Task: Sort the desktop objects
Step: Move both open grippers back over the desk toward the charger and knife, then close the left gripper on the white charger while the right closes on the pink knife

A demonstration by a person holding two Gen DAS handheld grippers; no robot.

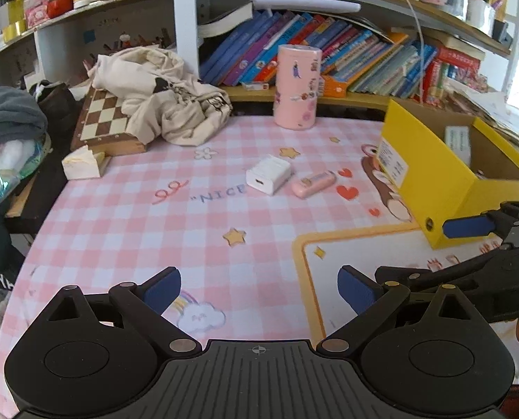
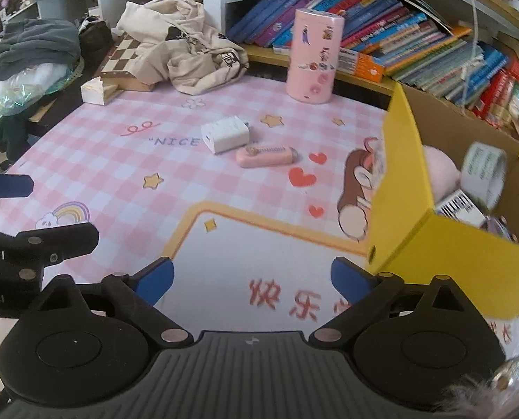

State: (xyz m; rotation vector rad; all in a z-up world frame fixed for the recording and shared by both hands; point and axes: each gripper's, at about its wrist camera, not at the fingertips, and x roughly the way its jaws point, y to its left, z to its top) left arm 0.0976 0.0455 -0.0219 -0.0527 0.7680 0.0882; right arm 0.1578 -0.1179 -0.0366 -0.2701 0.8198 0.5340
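A white charger block [image 1: 268, 174] [image 2: 225, 134] and a small pink device [image 1: 313, 184] [image 2: 265, 156] lie side by side in the middle of the pink checked desk mat [image 1: 126, 216]. A yellow cardboard box [image 1: 430, 178] [image 2: 444, 244] stands at the right; it holds a tape roll [image 2: 484, 173], a pink soft thing and other items. My left gripper [image 1: 259, 289] is open and empty over the mat's near part. My right gripper [image 2: 252, 281] is open and empty, close to the box's near corner.
A tall pink canister [image 1: 297, 87] [image 2: 314, 56] stands at the back before a shelf of books [image 1: 346, 52]. A beige garment [image 1: 161, 94] lies on a chessboard [image 1: 102, 122] at the back left. A small cream box [image 1: 83, 164] sits beside it.
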